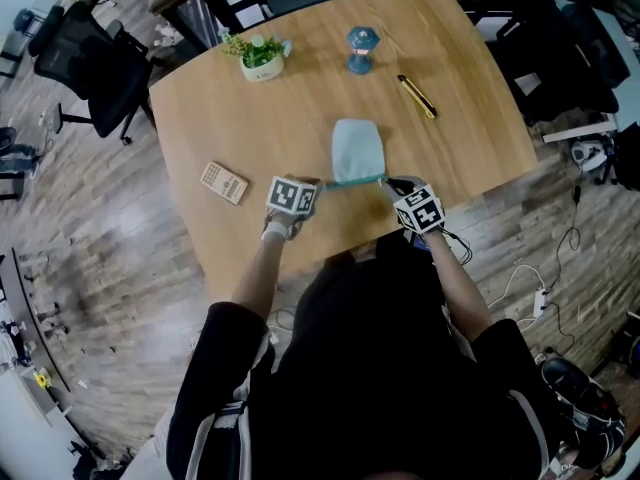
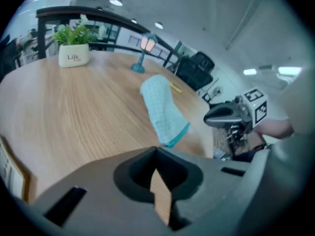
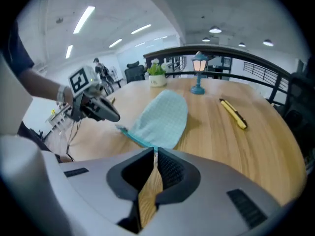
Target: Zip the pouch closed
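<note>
Left gripper [image 1: 312, 188]: jaws closed, apparently pinching the pouch [image 1: 357, 151] at its near-left corner. Right gripper [image 1: 396, 185]: jaws together at the near-right corner; we cannot confirm a grip. Pouch flat on the table [image 1: 250, 118], zip edge running left-right between both grippers.

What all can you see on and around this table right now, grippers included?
table: one, light wood, centre.
pouch: one, light blue with teal edge, near the front edge.
potted plant: one, green in white pot, far left.
lamp: one, blue, far side, right of the plant.
pen-like tool: one, yellow and black, right of the lamp.
calculator: one, beige, left side.
office chair: at least one, black, floor beyond the table's left.
left gripper: one, grey, jaws shut on the pouch's left corner.
right gripper: one, grey, jaws together at the pouch's right corner; grip unclear.
</note>
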{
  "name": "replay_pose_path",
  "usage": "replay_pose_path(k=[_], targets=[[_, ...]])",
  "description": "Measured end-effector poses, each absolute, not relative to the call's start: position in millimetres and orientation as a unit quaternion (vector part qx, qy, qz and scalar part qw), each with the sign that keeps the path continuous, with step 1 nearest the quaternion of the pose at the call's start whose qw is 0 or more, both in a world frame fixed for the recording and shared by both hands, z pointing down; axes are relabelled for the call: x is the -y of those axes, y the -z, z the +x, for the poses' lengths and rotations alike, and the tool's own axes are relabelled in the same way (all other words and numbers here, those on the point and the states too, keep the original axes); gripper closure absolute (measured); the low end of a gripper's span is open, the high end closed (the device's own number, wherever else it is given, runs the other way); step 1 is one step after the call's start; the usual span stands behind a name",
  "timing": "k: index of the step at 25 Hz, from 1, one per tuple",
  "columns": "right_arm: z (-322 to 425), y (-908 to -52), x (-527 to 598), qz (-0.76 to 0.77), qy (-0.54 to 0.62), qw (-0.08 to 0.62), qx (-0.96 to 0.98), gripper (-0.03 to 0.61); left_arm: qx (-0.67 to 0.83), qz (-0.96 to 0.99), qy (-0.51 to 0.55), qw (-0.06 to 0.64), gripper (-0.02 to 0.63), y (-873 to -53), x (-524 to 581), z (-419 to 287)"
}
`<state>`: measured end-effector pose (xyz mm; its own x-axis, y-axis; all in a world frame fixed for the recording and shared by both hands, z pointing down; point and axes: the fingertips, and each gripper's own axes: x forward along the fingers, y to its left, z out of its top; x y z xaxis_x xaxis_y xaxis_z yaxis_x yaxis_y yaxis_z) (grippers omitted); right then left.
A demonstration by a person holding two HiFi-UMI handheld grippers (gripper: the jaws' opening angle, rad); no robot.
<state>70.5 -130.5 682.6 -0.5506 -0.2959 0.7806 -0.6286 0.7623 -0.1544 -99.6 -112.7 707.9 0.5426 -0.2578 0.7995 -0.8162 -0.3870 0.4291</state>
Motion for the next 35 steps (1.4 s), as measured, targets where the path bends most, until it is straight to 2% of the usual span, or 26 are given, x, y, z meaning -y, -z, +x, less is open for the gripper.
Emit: replay_pose_path(k=[3, 8, 12, 15, 19, 23, 27, 30, 35], targets=[[98.9, -644.5, 115.2, 0.291, -0.246, 0.327, 0.865, 0.560, 0.375, 0.795, -0.220, 0.422, 0.615, -667.0, 90.1, -104.3], [127.2, -621.1, 73.6, 0.326, -0.276, 0.293, 0.855, 0.560, 0.403, 0.813, -0.097, 0.409, 0.615, -641.8, 24.5, -119.1], [78.0, -577.3, 47.0, 0.305, -0.258, 0.244, 0.884, 0.560, 0.424, 0.818, -0.082, 0.380, 0.615, -640.8, -14.3, -113.6], [33.7, -555.8, 29.1, 0.260, -0.178, 0.255, 0.914, 0.560, 0.419, 0.831, -0.089, 0.356, 0.615, -637.1, -15.3, -101.9], [20.3, -533.3, 34.2, 0.277, -0.105, 0.238, 0.925, 0.560, 0.414, 0.871, -0.095, 0.245, 0.615, -588.7, 16.5, -101.7], [42.0, -477.8, 66.9, 0.355, -0.090, 0.155, 0.918, 0.560, 0.466, 0.876, -0.054, 0.109, 0.615, -494.1, 55.5, -127.9], [79.0, -395.9, 103.3, 0.432, -0.019, 0.092, 0.897, 0.560, 0.529, 0.848, -0.045, -0.017, 0.615, -404.7, 92.7, -155.4], [108.2, -341.5, 121.7, 0.489, 0.027, 0.057, 0.870, 0.561, 0.562, 0.824, -0.026, -0.064, 0.615, -349.1, 116.3, -171.0], [126.8, -289.8, 125.1, 0.535, 0.076, 0.018, 0.841, 0.565, 0.601, 0.795, -0.015, -0.086, 0.615, -301.9, 127.1, -186.8]])
